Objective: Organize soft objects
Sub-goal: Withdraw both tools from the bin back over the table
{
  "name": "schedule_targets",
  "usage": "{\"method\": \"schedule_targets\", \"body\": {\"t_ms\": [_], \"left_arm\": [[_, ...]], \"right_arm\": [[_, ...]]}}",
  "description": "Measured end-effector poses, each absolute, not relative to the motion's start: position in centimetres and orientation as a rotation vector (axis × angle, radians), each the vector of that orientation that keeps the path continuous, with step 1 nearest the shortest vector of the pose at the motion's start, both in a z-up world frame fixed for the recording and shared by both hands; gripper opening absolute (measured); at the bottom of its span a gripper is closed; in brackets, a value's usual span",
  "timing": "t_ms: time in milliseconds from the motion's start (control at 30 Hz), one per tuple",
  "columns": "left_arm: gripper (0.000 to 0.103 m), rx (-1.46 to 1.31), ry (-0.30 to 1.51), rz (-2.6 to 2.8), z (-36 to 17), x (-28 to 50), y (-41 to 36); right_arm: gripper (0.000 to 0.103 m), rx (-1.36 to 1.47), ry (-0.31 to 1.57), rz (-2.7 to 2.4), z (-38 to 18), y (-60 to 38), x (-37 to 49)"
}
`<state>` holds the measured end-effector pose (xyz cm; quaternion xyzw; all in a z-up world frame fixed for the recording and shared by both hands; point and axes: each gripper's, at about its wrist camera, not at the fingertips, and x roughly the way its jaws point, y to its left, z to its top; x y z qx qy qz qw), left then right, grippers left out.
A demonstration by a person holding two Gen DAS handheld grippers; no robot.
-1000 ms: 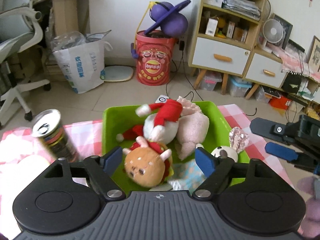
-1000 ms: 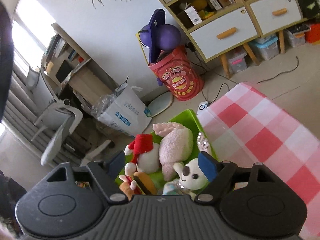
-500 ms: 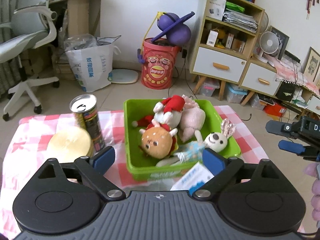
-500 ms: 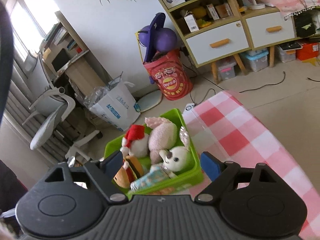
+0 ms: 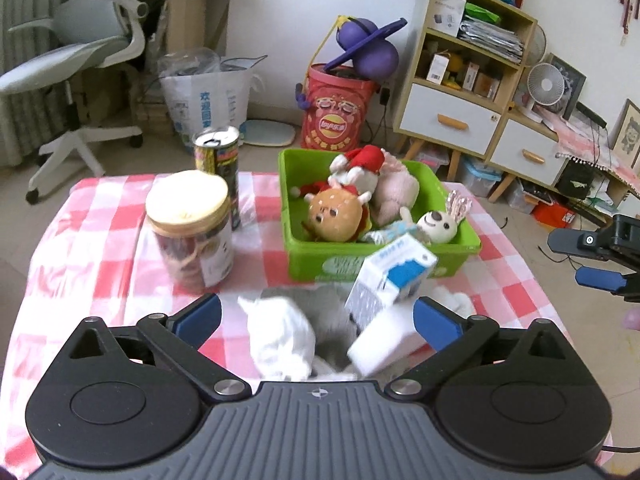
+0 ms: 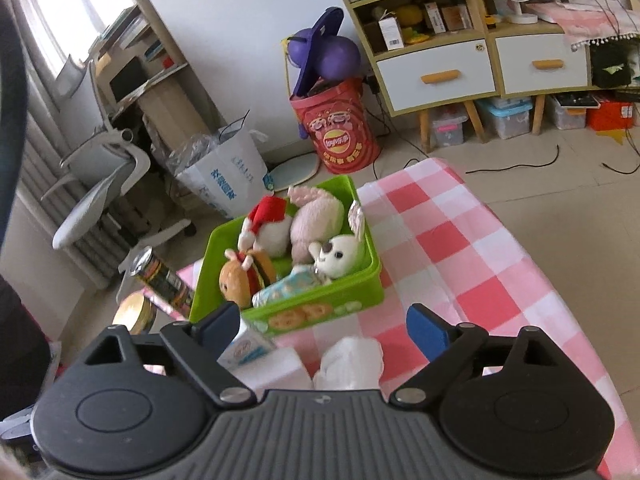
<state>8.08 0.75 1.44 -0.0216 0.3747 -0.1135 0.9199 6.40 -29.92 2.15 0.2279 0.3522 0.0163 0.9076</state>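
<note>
- Tabletop (image 5: pixel 100 248), under a pink-checked cloth: it carries every item within reach of both hands.
- Green bin (image 5: pixel 296 216), open-topped, at the far middle: the collecting place, so the soft toys are piled inside it.
- Grey-and-white plush (image 5: pixel 280 332), on the cloth just before the bin: seemingly the last soft thing left outside.
- Milk carton (image 5: pixel 390 276), tilted against the bin's near wall; lidded jar (image 5: pixel 190 232) and drink can (image 5: pixel 218 168) stand left of the bin. Being rigid, they probably stay out.
- Left gripper (image 5: pixel 316 318): fingers have just been opening and stand wide, bracketing plush and carton, pressing neither.
- Right gripper (image 6: pixel 320 322): fingers likewise just opening, empty, above the plush's white end.
</note>
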Motion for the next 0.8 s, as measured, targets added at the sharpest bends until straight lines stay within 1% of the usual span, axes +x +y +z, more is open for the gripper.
{"method": "schedule_targets", "body": {"t_ms": [267, 533, 667, 800], "left_arm": [[0.098, -0.066, 0.766, -0.212, -0.1, 4.9, 2.0], [0.098, -0.003, 0.755, -0.199, -2.7, 3.4, 2.6], [0.098, 0.04, 0.749, -0.213, -4.0, 3.1, 3.0], [0.098, 0.027, 0.73, -0.225, -5.1, 3.0, 3.7]], "right_arm": [[0.069, 0.422, 0.752, 0.067, 1.6, -28.1, 3.8], [0.073, 0.332, 0.712, 0.07, 0.2, -27.9, 1.8], [0.074, 0.256, 0.698, 0.085, -1.2, -27.8, 1.3], [0.074, 0.2, 0.675, 0.13, -2.5, -27.3, 0.8]]}}
